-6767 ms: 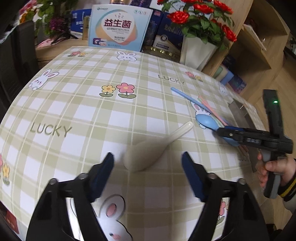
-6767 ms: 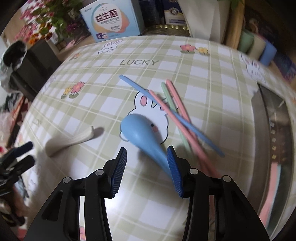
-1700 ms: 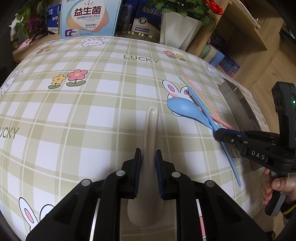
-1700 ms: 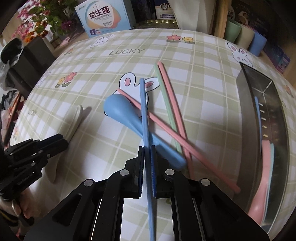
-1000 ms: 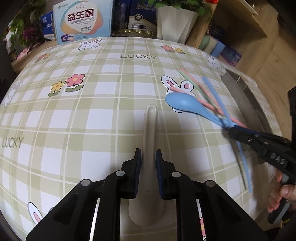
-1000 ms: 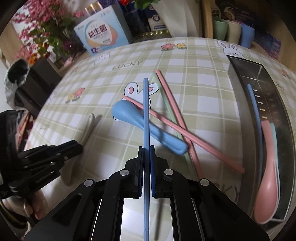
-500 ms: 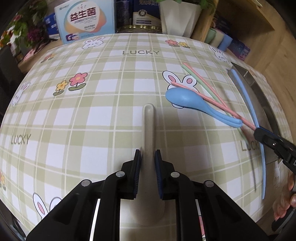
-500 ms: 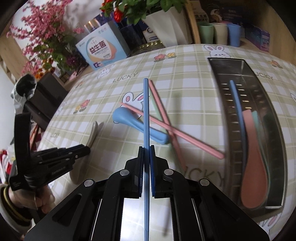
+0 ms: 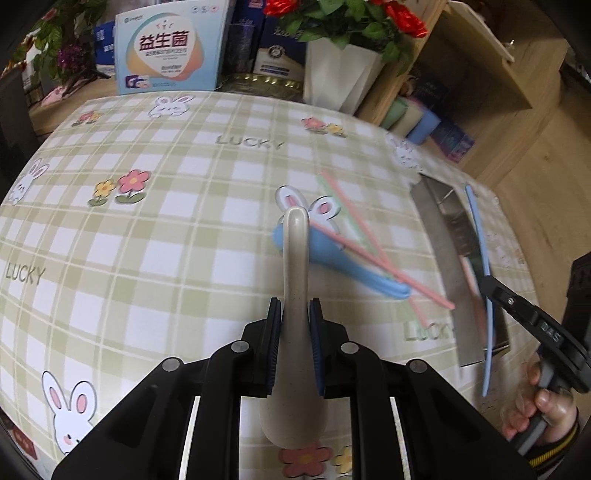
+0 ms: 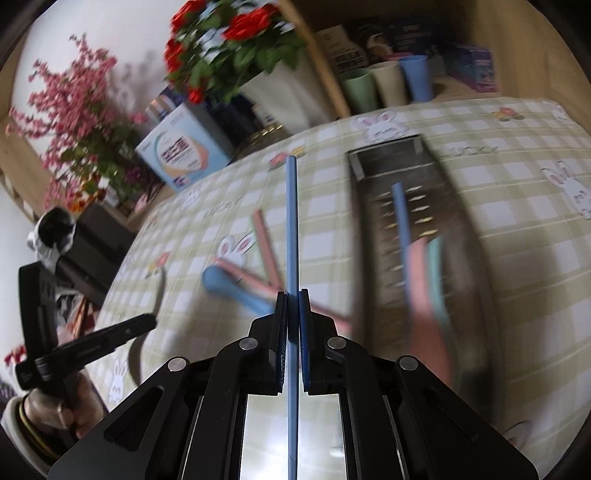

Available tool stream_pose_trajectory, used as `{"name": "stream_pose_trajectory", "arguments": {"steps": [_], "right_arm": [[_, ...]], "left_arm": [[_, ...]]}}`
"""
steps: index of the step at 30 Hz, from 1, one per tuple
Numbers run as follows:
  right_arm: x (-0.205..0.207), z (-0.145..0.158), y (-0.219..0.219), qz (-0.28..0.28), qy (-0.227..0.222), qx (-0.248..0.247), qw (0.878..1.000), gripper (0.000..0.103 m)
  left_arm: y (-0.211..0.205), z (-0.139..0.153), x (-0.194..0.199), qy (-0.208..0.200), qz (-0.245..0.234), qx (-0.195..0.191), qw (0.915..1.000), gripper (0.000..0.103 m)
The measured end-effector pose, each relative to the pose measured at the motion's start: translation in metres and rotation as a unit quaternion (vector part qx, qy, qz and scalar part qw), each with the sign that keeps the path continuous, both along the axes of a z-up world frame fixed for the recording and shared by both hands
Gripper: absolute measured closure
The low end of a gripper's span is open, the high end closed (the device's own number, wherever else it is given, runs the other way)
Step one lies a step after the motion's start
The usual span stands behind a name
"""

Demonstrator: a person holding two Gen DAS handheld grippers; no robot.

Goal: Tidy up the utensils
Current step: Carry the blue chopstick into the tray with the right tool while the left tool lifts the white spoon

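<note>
Your left tool (image 9: 295, 321) is clenched on the beige spoon (image 9: 295, 295), handle pointing straight ahead above the bench (image 9: 166, 240); your right tool (image 10: 292, 306) grips the slim blue chopstick (image 10: 291, 221), lengthwise forward, beside the metal tray (image 10: 461, 258)

checked tablecloth (image 9: 177, 236), red flowers (image 9: 354, 14), blue box (image 9: 170, 48), three cups (image 10: 384, 86)

We see a beige speckled plastic soup spoon (image 9: 295, 280) held off the checked cloth, handle pointing away. A long blue plastic chopstick (image 10: 291, 236) is held lengthwise, raised. A blue plastic spoon (image 9: 340, 258) lies on the cloth under crossed pink chopsticks (image 9: 384, 266) and a green one. The steel tray (image 10: 373, 236) holds a blue chopstick plus pink and teal utensils, blurred.
</note>
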State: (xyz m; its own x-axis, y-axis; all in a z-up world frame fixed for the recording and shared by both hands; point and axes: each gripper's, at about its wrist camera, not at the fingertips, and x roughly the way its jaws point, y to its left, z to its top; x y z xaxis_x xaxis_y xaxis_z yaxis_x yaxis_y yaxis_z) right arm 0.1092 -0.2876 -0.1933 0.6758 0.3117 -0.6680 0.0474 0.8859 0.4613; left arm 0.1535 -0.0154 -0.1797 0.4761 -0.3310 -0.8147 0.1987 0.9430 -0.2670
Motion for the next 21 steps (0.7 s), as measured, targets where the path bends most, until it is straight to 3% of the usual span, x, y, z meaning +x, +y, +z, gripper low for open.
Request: {"name": "stream_pose_trajectory", "arguments": {"steps": [7, 15, 21], "right_arm": [[0.017, -0.005, -0.046, -0.044, 0.018, -0.010, 0.999, 0.097], [0.037, -0.032, -0.045, -0.039, 0.056, -0.006, 0.998, 0.097], [0.046, -0.036, -0.042, -0.043, 0.065, 0.006, 0.997, 0.097]], "left_arm": [[-0.029, 0.006, 0.007, 0.005, -0.020, -0.032, 0.9993, 0.088], [-0.053, 0.010, 0.017, 0.011, -0.034, -0.053, 0.9980, 0.088], [-0.064, 0.008, 0.022, 0.016, -0.040, -0.056, 0.9975, 0.088]]}}
